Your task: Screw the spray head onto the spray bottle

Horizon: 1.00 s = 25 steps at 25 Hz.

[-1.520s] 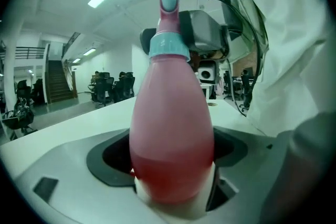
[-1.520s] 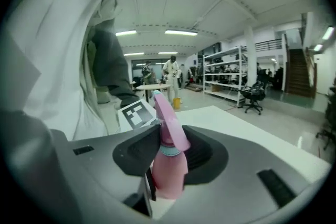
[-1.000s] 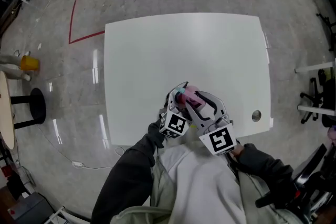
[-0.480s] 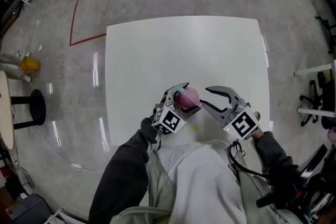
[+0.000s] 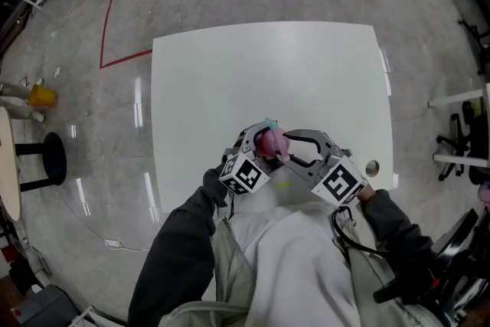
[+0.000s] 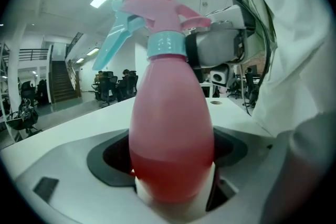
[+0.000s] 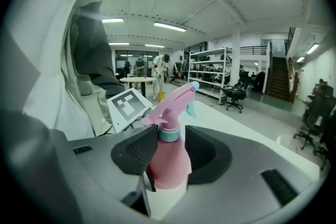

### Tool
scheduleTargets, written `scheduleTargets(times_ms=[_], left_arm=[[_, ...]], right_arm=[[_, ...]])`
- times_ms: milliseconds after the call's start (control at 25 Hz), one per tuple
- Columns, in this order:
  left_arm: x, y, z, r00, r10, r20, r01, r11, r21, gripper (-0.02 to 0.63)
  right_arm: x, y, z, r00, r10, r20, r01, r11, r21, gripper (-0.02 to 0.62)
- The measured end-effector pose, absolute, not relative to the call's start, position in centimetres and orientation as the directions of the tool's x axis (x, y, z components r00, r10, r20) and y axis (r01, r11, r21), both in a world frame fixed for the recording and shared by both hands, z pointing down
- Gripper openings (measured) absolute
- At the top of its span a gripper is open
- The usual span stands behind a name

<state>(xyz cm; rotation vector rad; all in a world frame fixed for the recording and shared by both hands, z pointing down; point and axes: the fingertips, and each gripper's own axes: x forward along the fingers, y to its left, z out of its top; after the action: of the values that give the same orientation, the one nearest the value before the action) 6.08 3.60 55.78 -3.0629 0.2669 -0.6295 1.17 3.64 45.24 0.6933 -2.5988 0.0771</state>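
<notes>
A pink spray bottle (image 5: 272, 142) with a pink head and teal trigger stands upright over the near edge of the white table (image 5: 268, 65). My left gripper (image 5: 262, 146) is shut on the bottle's body (image 6: 170, 128), low down. The spray head (image 6: 152, 13) sits on the neck with its teal collar (image 7: 169, 134). My right gripper (image 7: 170, 147) reaches in from the right, its jaws on either side of the collar. A thin gap shows at the right pad, so the jaws stand open round it. From the left gripper view, the right gripper (image 6: 215, 50) shows behind the collar.
A round hole (image 5: 372, 167) sits in the table near its right front corner. A black stool (image 5: 53, 153) and a yellow object (image 5: 42, 94) are on the floor at left. Red tape (image 5: 115, 4) marks the floor, and office chairs (image 5: 459, 142) stand at right.
My right gripper left the bottle, swung out to the right with its jaws apart, and has come back round the spray head's collar. The left gripper kept hold of the bottle.
</notes>
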Motion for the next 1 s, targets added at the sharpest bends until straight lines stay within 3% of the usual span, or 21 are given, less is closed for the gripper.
scheduleTargets(times_ms=[160,240,360,480,560,720,840,1000], left_arm=[[6.5,4.1,55.8,0.908,-0.120,0.402,-0.114,-0.993,-0.038,0.426],[6.5,4.0,55.8,0.907,-0.135,0.400,-0.132,-0.991,-0.034,0.426],[6.4,3.4,55.5,0.896,-0.215,0.389,-0.220,-0.975,-0.034,0.426],[6.5,2.6,55.4,0.878,-0.302,0.373,-0.311,-0.950,-0.036,0.426],[6.7,2.2,55.4,0.873,-0.324,0.365,-0.337,-0.941,-0.028,0.426],[6.9,2.8,55.5,0.899,-0.238,0.369,-0.246,-0.969,-0.026,0.426],[6.6,3.1,55.7,0.911,-0.165,0.379,-0.167,-0.986,-0.030,0.426],[6.6,3.4,55.8,0.912,-0.094,0.401,-0.088,-0.996,-0.031,0.426]], right_arm=[[1.0,3.9,45.7,-0.836,-0.309,0.454,-0.339,0.941,0.015,0.142],[0.7,3.8,45.5,-0.839,-0.319,0.441,-0.345,0.938,0.023,0.132],[0.7,3.0,44.8,-0.775,-0.522,0.356,-0.551,0.834,0.025,0.124],[1.4,2.1,44.9,-0.561,-0.753,0.344,-0.793,0.608,0.039,0.123],[1.7,1.7,44.9,-0.474,-0.816,0.331,-0.864,0.503,0.005,0.123],[1.6,2.2,44.3,-0.600,-0.755,0.265,-0.776,0.629,0.036,0.124],[2.3,3.1,44.6,-0.710,-0.643,0.289,-0.643,0.758,0.106,0.138],[2.5,3.3,45.2,-0.789,-0.508,0.346,-0.520,0.851,0.065,0.141]])
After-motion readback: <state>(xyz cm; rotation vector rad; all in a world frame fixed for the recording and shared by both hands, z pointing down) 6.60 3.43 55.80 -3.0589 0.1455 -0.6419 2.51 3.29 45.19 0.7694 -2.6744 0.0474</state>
